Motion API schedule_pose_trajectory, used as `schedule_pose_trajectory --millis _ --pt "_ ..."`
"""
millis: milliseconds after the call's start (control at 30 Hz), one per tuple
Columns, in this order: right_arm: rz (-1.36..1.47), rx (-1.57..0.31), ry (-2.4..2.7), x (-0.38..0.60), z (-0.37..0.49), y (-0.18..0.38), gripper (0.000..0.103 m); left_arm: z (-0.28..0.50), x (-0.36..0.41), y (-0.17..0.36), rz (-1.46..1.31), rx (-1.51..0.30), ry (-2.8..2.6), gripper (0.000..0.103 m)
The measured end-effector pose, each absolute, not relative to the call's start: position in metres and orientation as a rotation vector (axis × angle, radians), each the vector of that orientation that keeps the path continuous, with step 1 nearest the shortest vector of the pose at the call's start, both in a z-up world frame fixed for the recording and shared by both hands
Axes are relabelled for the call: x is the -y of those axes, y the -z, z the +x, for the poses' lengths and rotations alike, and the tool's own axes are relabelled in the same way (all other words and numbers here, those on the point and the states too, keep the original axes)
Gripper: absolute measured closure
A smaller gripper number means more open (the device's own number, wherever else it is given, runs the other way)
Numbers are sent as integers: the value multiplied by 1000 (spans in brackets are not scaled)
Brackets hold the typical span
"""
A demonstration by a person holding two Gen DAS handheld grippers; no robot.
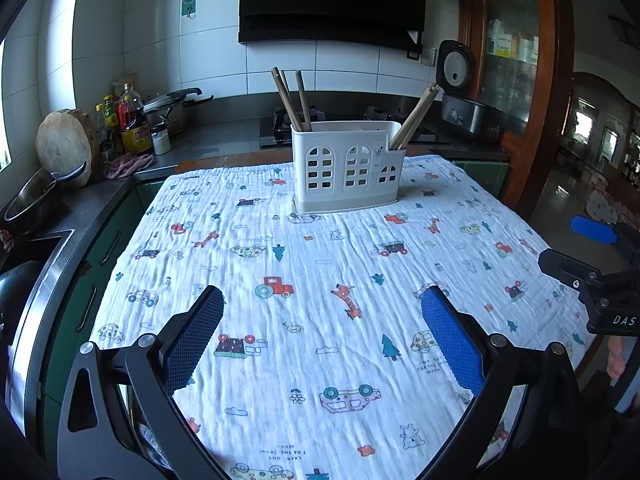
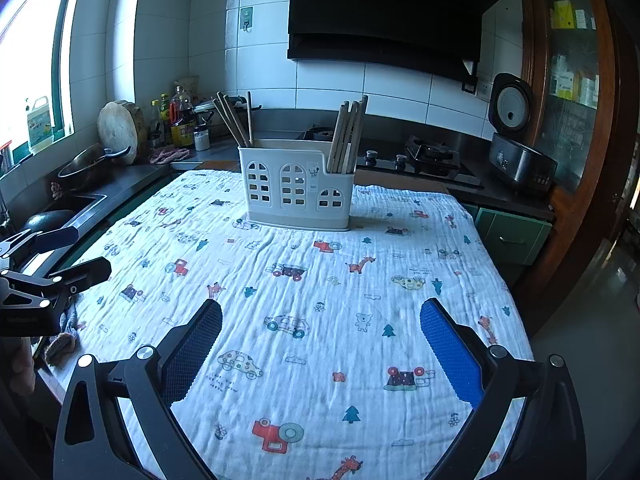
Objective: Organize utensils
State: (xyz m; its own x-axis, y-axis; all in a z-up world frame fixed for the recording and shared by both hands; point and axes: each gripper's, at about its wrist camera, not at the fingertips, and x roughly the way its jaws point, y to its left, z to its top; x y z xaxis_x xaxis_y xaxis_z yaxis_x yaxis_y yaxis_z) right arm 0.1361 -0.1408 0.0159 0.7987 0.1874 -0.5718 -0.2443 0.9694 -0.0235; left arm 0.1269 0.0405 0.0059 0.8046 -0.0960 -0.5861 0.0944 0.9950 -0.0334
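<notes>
A white utensil holder [image 1: 346, 166] with arched cut-outs stands at the far side of the table; it also shows in the right wrist view [image 2: 296, 184]. Wooden chopsticks stand in its left end [image 1: 290, 100] [image 2: 234, 120] and in its right end [image 1: 414, 118] [image 2: 346, 136]. My left gripper [image 1: 322, 332] is open and empty, low over the near part of the patterned cloth [image 1: 320, 264]. My right gripper [image 2: 320, 344] is open and empty, also over the cloth [image 2: 304, 280]. Each gripper shows at the edge of the other's view [image 1: 580, 256] [image 2: 60, 256].
A counter at the left holds a pan [image 2: 90, 166], a round wooden block [image 2: 120, 128] and bottles [image 2: 180, 120]. A gas hob [image 2: 416, 156] and an open rice cooker [image 2: 516, 148] stand behind the table. A sink [image 1: 28, 248] is at the left.
</notes>
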Motion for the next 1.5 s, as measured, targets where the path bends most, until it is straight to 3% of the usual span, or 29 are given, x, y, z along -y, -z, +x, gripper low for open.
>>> schedule_pose_trajectory --millis 1500 --pt "-88 -602 -244 143 135 -15 7 124 -40 -2 1 -636 97 5"
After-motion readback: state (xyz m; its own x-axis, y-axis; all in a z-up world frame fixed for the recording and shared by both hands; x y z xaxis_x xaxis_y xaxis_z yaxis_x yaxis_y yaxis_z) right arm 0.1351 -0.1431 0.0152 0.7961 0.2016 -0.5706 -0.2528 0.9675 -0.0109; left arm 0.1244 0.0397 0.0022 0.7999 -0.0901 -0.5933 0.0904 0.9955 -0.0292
